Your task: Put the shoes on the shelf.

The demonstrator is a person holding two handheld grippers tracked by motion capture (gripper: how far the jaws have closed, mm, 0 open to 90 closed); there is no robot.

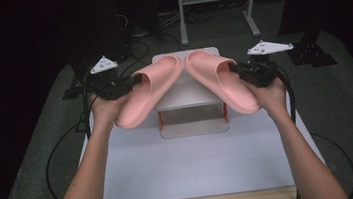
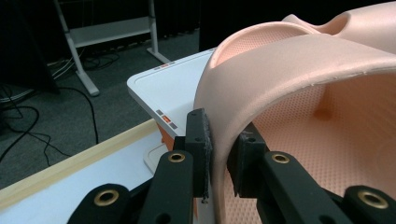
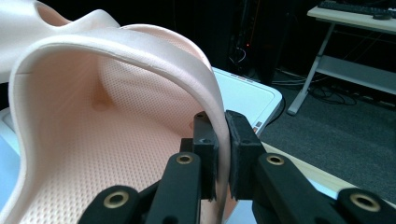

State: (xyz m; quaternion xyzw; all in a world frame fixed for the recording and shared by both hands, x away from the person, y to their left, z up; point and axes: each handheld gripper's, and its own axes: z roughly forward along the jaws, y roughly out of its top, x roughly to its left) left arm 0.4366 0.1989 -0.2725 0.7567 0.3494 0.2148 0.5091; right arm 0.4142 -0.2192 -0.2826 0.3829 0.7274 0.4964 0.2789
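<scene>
Two pink slippers held up in the air above the far half of the tabletop [image 1: 197, 167], one per tool. Left tool [image 1: 132, 82] is clenched on the strap edge of the left slipper [image 1: 146, 95]; in the left gripper view its pads [image 2: 198, 149] pinch the strap wall from both sides. Right tool [image 1: 235, 68] is clenched the same way on the right slipper [image 1: 223, 84], strap edge squeezed thin between the jaws in the right gripper view.

Key relation: the slippers form a V, ends nearly meeting at the far middle, over a small white stand [image 1: 190, 95] with orange legs. Each long axis runs from that meeting point back and outward toward its own hand. The stand sits directly below and between them, equally near both hands. Likely next: lowering the pair onto it, which calls for swinging the near ends inward to lie parallel.
</scene>
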